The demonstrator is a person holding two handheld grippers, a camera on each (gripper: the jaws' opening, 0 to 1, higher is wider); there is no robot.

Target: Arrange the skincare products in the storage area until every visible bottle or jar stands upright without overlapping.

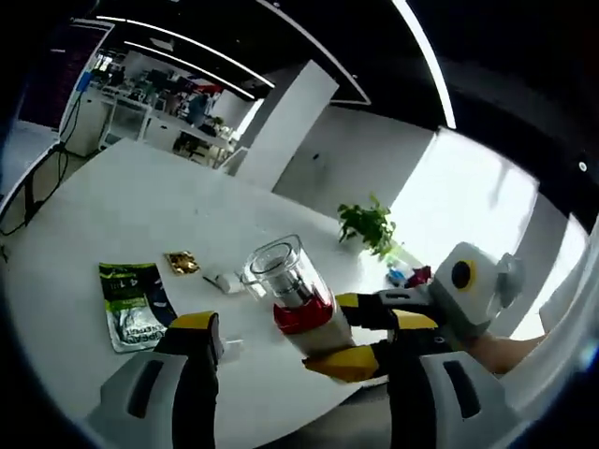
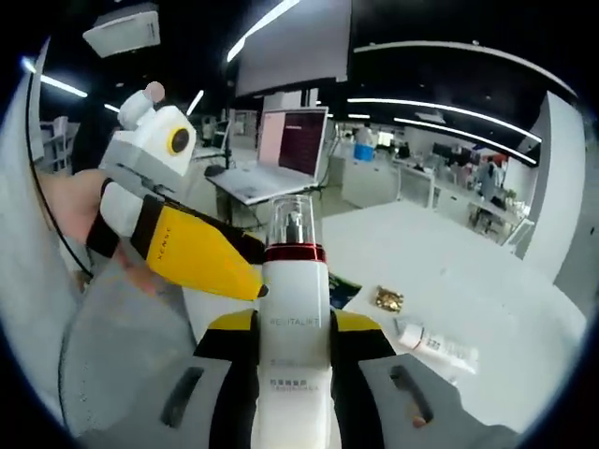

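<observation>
Two grippers meet over the white table (image 1: 131, 206), and one bottle (image 2: 294, 309) hangs between them, lifted clear of the top. The right gripper (image 2: 292, 327) has its jaws pinched on the bottle's white body, the label facing its own camera, the red collar and clear cap pointing away from it. In the left gripper view the same bottle (image 1: 298, 297) lies tilted in that grip, cap up and to the left, with the right gripper (image 1: 374, 339) reaching in from the right.

The left gripper (image 1: 295, 351) has its jaws spread wide — nothing sits between them. From the other side, the left gripper (image 2: 201, 254) shows as a yellow jaw tip just beside the collar; whether it touches I cannot tell.

The bottle looks stiff and smooth-walled, probably slick under hard pads, and the clear cap seems the fragile part — I would keep the hold low on the white body, never on the cap. Tall and narrow, it will likely tip easily when set down.

On the table lie a green sachet (image 1: 131, 305), a small gold packet (image 1: 182, 263) and a white tube (image 2: 436, 344), well apart from each other. A plant (image 1: 367, 226) stands near the far edge.
</observation>
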